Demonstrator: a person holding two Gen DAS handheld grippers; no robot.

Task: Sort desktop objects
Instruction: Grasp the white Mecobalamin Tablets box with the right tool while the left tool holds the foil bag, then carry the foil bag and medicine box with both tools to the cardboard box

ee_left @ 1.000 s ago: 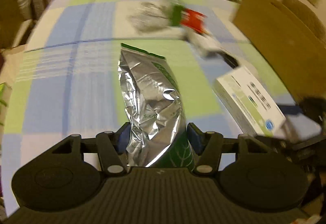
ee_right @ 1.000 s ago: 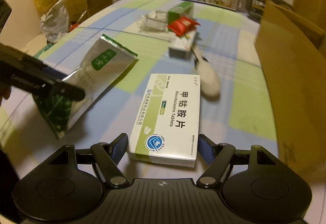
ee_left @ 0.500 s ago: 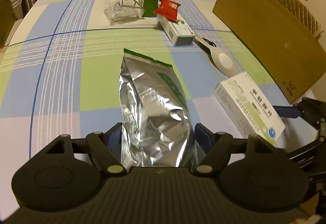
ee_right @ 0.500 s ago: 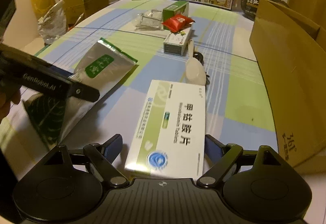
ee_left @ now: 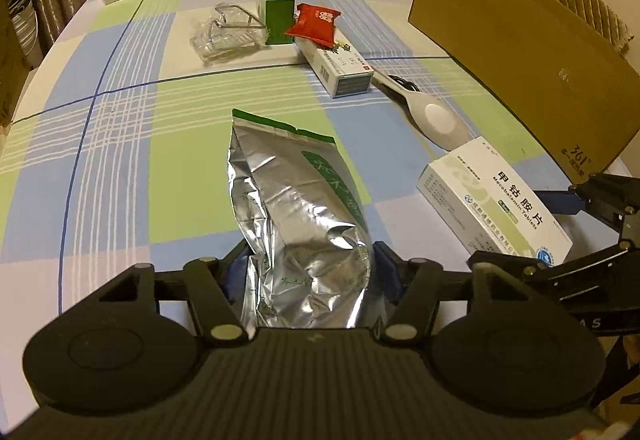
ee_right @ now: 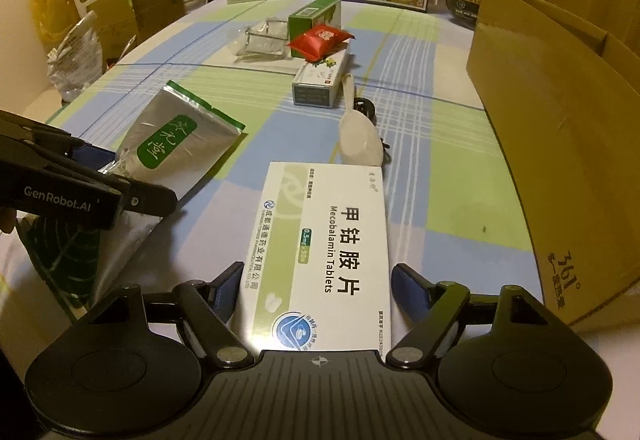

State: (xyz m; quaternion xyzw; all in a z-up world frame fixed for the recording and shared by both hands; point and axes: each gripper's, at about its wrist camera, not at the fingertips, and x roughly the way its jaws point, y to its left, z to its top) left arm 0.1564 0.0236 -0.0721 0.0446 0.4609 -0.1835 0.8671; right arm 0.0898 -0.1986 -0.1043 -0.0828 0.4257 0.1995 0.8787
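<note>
left gripper (ee_left: 310, 266): jaws just squeezed in again, pads look tight on both sides of the foil pouch (ee_left: 296, 216), which lies straight out ahead of it

right gripper (ee_right: 316, 290): jaws just narrowed a bit; white tablet box (ee_right: 324, 252) sits between them, small gap showing on the right side, so not clamped

spoon (ee_right: 358, 138): just past the box's far end

cardboard box (ee_right: 560, 144): off to the right gripper's right

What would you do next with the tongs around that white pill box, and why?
Probably close the right tongs on the white pill box. Its near end sits between the blue pads, with a gap still showing on the right side, so nothing grips it yet. The jaws have just been closing.
</note>
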